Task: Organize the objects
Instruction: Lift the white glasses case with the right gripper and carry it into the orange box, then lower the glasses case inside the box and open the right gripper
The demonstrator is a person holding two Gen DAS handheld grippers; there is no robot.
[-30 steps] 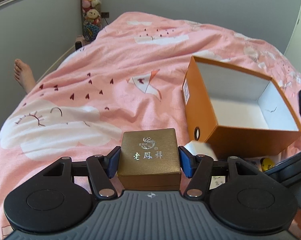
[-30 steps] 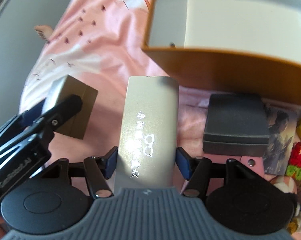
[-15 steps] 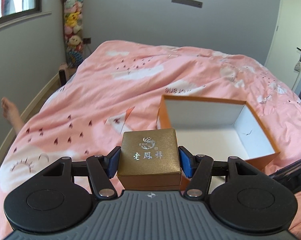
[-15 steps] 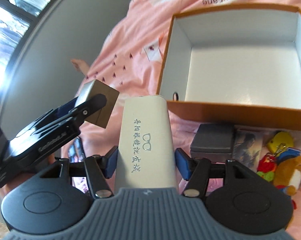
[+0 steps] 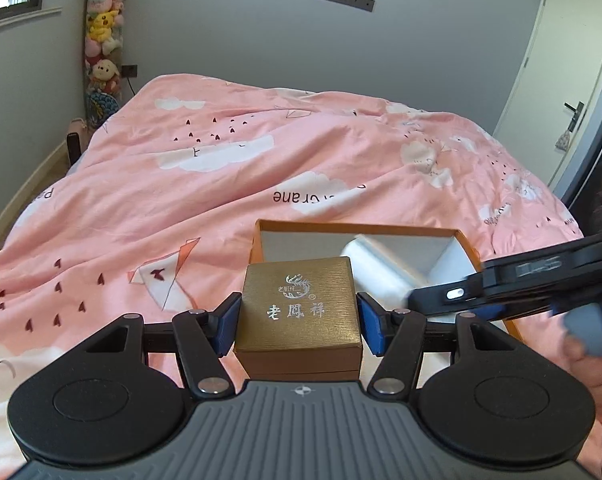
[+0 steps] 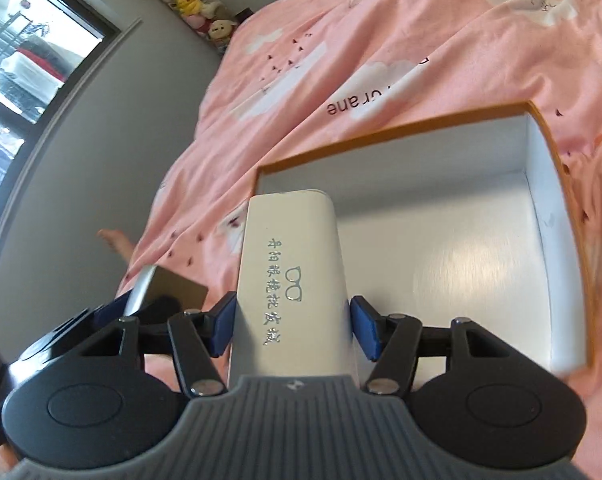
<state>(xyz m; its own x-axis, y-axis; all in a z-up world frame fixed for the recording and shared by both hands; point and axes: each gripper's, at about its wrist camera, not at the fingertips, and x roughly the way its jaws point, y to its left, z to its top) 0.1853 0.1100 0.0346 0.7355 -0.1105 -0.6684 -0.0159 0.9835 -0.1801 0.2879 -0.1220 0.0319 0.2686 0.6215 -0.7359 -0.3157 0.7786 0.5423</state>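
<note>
My left gripper (image 5: 299, 320) is shut on a gold jewellery box (image 5: 297, 304) with silver lettering, held above the bed in front of the orange box (image 5: 357, 226). My right gripper (image 6: 291, 320) is shut on a white glasses case (image 6: 291, 276), whose far end reaches over the near left corner of the orange box (image 6: 563, 168), open with a white, empty inside. In the left wrist view the right gripper (image 5: 513, 288) comes in from the right, the case (image 5: 377, 260) over the box. In the right wrist view the gold box (image 6: 169, 290) shows at lower left.
The orange box sits on a pink duvet (image 5: 221, 176) with cloud prints. A column of plush toys (image 5: 103, 40) hangs in the far left corner. A white door (image 5: 569, 80) is at the right. A bare foot (image 6: 115, 240) shows beside the bed.
Both grippers have risen and moved forward with their loads. The glasses case has come over the orange box's opening; the small items in front of the box have left the right view.
</note>
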